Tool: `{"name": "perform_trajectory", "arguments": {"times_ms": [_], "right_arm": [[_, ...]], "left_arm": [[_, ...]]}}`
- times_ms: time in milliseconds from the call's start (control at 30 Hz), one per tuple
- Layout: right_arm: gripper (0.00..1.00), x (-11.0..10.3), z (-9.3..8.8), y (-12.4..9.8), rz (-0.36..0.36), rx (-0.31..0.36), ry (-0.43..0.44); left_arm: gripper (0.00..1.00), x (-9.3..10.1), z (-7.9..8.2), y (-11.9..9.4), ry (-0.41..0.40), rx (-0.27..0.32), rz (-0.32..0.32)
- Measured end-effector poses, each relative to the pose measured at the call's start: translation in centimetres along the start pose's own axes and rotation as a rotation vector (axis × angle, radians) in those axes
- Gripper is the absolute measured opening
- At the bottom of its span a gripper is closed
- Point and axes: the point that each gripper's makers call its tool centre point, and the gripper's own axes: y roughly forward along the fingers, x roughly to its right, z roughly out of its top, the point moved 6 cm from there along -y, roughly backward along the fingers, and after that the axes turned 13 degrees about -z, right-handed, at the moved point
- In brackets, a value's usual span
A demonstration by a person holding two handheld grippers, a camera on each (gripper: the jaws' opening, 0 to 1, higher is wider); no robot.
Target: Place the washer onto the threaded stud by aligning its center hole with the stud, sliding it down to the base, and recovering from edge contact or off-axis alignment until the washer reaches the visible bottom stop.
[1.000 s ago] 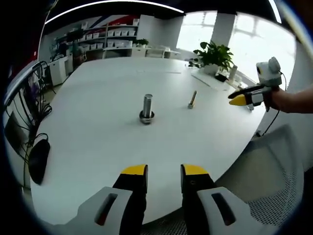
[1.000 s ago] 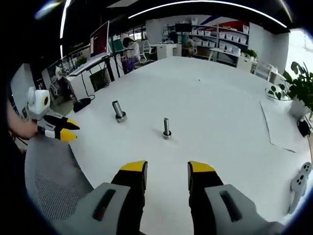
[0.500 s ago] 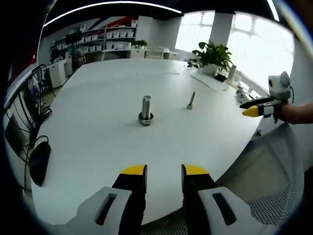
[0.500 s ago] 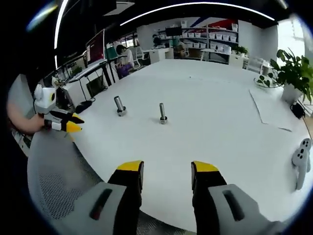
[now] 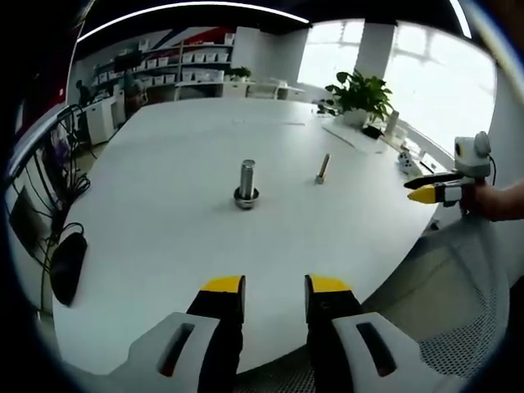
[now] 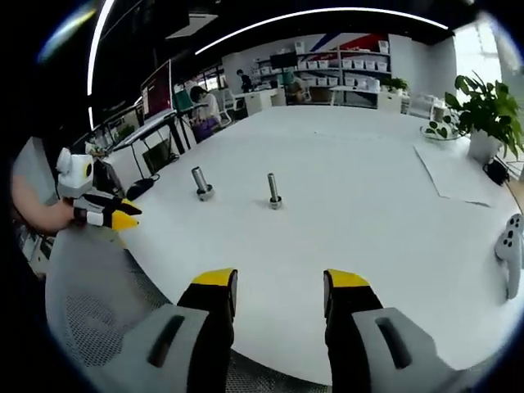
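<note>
Washer (image 5: 246, 195) sits around the foot of the thick stud (image 5: 246, 178), flat on the big white table (image 5: 164, 229); the stud stands upright near the middle of the tabletop. In the right gripper view the same stud (image 6: 199, 181) stands just to the left of a thinner bolt (image 6: 273, 189), the two near each other but apart. In the left gripper view that bolt (image 5: 322, 168) leans a little, to the right of the stud and slightly farther back.

Both grippers are held off the near edge of the table, well apart from the stud. The left gripper (image 5: 274, 288) points toward the stud with its yellow-tipped jaws spread and nothing between them. The right gripper (image 6: 280, 280) also has its jaws spread and empty, aimed across the table toward the bolt. Each gripper shows in the other's view: the right gripper (image 5: 427, 189) out past the table's right edge, held in a hand (image 5: 491, 201), and the left gripper (image 6: 115, 214) off the table's left edge.

A mesh chair (image 6: 90, 303) sits below the table edge nearest the grippers. A potted plant (image 5: 360, 97) stands at the far right of the table, and a sheet of paper (image 6: 454, 173) lies on the table in front of it. Shelves (image 6: 352, 70) line the far wall.
</note>
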Motion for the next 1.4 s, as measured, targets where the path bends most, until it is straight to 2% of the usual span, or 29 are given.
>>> {"name": "perform_trajectory", "arguments": {"times_ms": [133, 233, 467, 600, 767, 1200, 1400], "right_arm": [[0.45, -0.1, 0.1, 0.1, 0.001, 0.012, 0.016], [0.48, 0.1, 0.4, -0.1, -0.024, 0.056, -0.011], [0.47, -0.2, 0.0, 0.2, -0.011, 0.031, -0.017], [0.46, -0.4, -0.4, 0.5, -0.004, 0.013, -0.047], [0.46, -0.4, -0.5, 0.5, -0.013, 0.009, -0.073], [0.43, -0.3, -0.9, 0.7, -0.017, -0.027, -0.078], [0.43, -0.2, -0.8, 0.6, -0.024, -0.021, -0.082]], "left_arm": [[0.27, -0.2, 0.2, -0.1, -0.002, 0.014, 0.009], [0.26, -0.3, -0.1, 0.1, 0.012, -0.016, 0.020], [0.26, -0.5, 0.2, -0.2, 0.011, 0.005, 0.035], [0.25, -0.3, 0.2, 0.0, 0.018, -0.005, 0.016], [0.25, -0.8, 0.1, 0.0, 0.006, -0.019, 0.034], [0.25, -0.8, 0.1, 0.0, -0.009, -0.010, 0.041], [0.25, -1.0, 0.1, -0.1, -0.017, -0.004, 0.048]]}}
